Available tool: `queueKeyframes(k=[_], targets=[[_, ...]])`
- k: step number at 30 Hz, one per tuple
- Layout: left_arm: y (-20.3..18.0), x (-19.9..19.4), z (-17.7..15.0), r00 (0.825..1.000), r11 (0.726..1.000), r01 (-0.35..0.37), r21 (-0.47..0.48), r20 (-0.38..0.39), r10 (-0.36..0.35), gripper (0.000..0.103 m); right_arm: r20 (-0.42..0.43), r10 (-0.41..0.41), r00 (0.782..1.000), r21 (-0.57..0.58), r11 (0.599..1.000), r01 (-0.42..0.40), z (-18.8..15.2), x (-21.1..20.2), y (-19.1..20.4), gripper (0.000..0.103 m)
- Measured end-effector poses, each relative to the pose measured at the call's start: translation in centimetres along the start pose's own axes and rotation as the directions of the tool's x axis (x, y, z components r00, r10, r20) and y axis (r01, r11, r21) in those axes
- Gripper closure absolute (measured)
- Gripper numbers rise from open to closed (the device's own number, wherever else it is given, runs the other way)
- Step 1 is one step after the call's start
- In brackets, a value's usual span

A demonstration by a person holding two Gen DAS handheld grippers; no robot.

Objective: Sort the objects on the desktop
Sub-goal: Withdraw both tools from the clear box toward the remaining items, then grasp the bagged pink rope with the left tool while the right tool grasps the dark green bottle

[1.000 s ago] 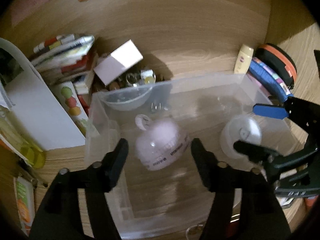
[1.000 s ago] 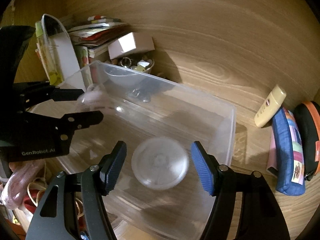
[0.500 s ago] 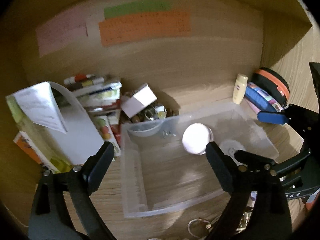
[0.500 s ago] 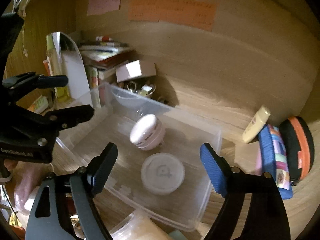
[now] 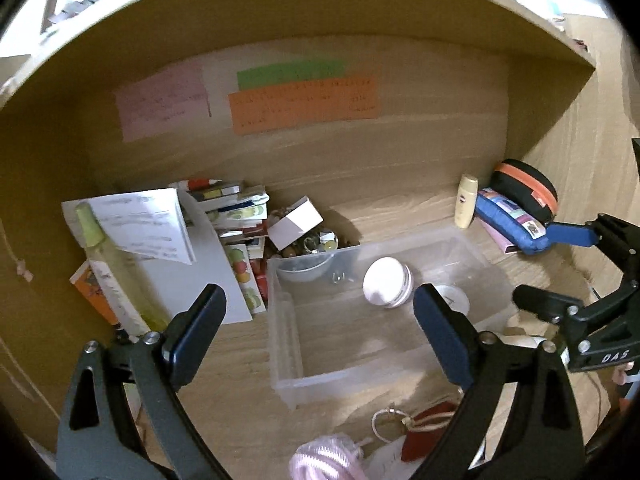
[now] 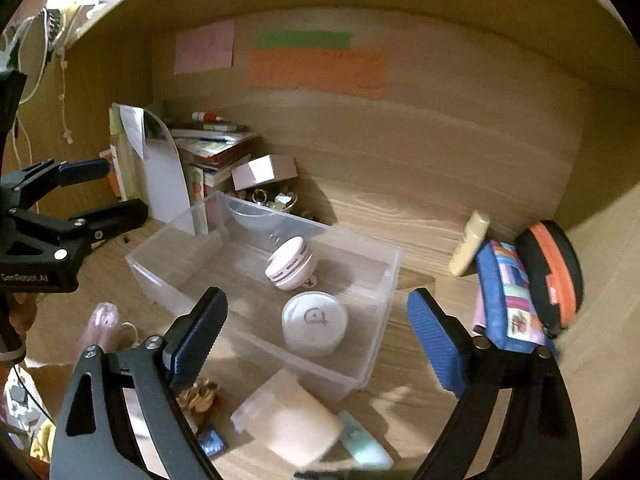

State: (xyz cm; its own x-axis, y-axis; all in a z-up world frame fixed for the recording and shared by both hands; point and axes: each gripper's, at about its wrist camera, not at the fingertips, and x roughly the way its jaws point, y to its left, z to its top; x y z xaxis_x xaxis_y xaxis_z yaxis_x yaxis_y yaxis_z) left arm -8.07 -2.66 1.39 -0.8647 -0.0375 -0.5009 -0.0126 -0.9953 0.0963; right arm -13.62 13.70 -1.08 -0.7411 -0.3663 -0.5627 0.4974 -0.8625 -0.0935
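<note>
A clear plastic bin (image 5: 304,384) (image 6: 376,344) stands on the wooden desk. Inside it lie a pale pink round device (image 5: 386,289) (image 6: 290,266) on its side and a white round lidded jar (image 5: 454,298) (image 6: 314,324). My left gripper (image 5: 320,332) is open and empty, raised above and in front of the bin. My right gripper (image 6: 316,332) is open and empty, also raised above the bin's near side. Each gripper shows in the other's view, the right one (image 5: 556,268) at the right edge and the left one (image 6: 108,188) at the left edge.
Books and a white file holder (image 5: 192,272) (image 6: 168,184) stand left of the bin, with a small white box (image 5: 294,222) (image 6: 264,170) over a bowl of trinkets. A cream bottle (image 5: 466,206) (image 6: 470,242), blue pouch (image 6: 508,296) and black-orange case (image 6: 552,272) lie right. Loose items (image 6: 288,416) lie in front.
Both grippers have pulled up and back from the bin and opened wider. The pink device, which lay between the left fingers a second ago, now lies tipped over in the bin.
</note>
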Motion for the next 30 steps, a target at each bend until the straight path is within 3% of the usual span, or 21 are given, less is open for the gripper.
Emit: queueKeyframes(k=[16, 26, 30], targets=[[0.3, -6.0, -5.3, 0.999, 0.998, -0.046, -0.039, 0.012, 0.047, 0.002, 0.045, -0.09, 0.995, 0.051, 0.995, 0.088, -6.1, -7.6, -2.2, 0.008], [1.6, -5.0, -9.1, 0.995, 0.996, -0.049, -0.073, -0.087, 0.042, 0.002, -0.02, -0.146, 0.989, 0.114, 0.983, 0.147, -9.7, -8.3, -4.7, 0.007], [1.9, -2.7, -10.7, 0.985, 0.993, -0.006, -0.116, -0.171, -0.014, 0.002, -0.076, -0.131, 0.988, 0.139, 0.98, 0.141, -11.1, -6.9, -5.3, 0.007]])
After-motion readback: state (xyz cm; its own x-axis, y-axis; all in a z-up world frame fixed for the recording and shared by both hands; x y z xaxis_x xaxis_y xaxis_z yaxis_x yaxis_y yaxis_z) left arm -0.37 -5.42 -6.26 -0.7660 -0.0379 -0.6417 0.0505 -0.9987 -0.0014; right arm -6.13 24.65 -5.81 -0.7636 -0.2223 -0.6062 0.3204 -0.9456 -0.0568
